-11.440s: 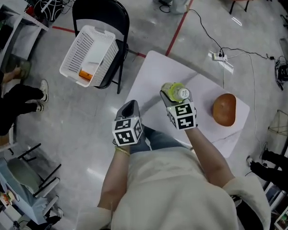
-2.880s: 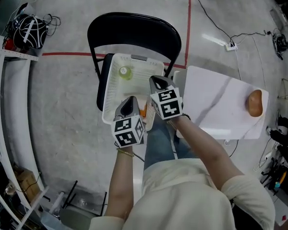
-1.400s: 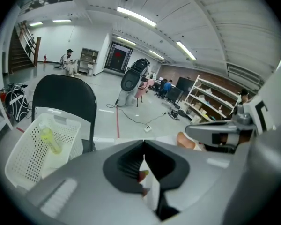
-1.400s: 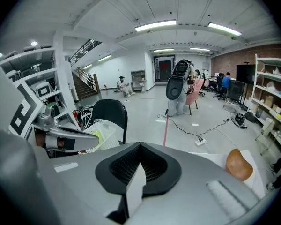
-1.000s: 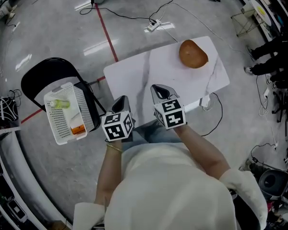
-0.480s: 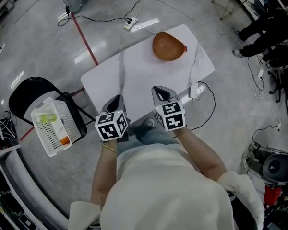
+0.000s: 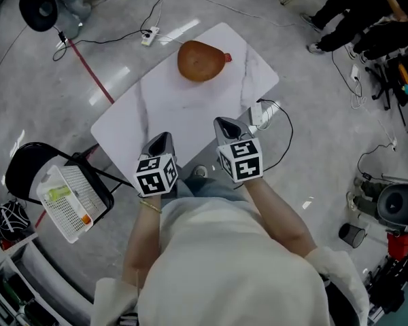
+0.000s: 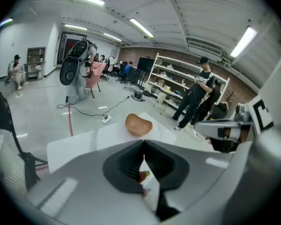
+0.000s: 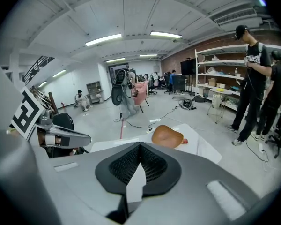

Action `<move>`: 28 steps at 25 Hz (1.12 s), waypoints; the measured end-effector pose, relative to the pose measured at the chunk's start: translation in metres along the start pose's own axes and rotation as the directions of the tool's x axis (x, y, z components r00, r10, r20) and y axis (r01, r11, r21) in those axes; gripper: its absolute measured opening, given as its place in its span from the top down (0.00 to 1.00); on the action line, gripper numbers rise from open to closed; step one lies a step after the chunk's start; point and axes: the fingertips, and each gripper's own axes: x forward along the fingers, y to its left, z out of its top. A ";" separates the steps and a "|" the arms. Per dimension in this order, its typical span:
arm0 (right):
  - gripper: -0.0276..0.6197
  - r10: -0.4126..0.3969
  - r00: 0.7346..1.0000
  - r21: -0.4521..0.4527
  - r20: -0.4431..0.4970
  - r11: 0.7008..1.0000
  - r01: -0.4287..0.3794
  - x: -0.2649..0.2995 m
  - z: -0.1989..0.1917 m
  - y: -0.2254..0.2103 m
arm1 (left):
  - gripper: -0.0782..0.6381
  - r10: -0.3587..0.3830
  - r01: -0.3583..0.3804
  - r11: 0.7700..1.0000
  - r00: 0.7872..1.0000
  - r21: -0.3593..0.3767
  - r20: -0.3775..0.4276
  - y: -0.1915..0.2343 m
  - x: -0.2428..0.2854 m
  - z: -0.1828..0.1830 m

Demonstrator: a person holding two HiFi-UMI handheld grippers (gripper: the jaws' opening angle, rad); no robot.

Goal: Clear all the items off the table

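A brown rounded object (image 7: 199,60) with a small red bit beside it lies at the far end of the white table (image 7: 163,111). It also shows in the left gripper view as the brown object (image 8: 138,124) and in the right gripper view as the brown object (image 9: 167,136). My left gripper (image 7: 160,139) and right gripper (image 7: 224,123) hang side by side over the table's near edge, pointing at it. Both are shut with nothing between the jaws, as the left gripper (image 8: 143,142) and right gripper (image 9: 140,146) show in their own views.
A white basket (image 7: 73,185) sits on a black chair (image 7: 24,172) at the lower left, holding a green bottle (image 7: 56,193) and an orange item (image 7: 86,218). A power strip and cables (image 7: 148,38) lie on the floor beyond the table. People (image 9: 254,74) stand to the right.
The person has turned from the chair towards the table; both shut grippers now hang at its near edge. The bottle once held by the right gripper lies in the basket.
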 end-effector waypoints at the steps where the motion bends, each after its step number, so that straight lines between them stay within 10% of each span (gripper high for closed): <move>1: 0.96 -0.011 1.000 0.015 0.000 1.000 0.011 -0.004 -0.003 -0.006 | 0.88 -0.012 0.012 1.000 1.000 0.012 -0.004 -0.006 0.004 0.002; 28: 0.96 -0.083 0.996 0.114 -0.029 0.990 0.086 0.024 0.006 -0.112 | 0.88 -0.084 0.090 0.993 0.994 0.083 -0.069 -0.061 0.128 0.038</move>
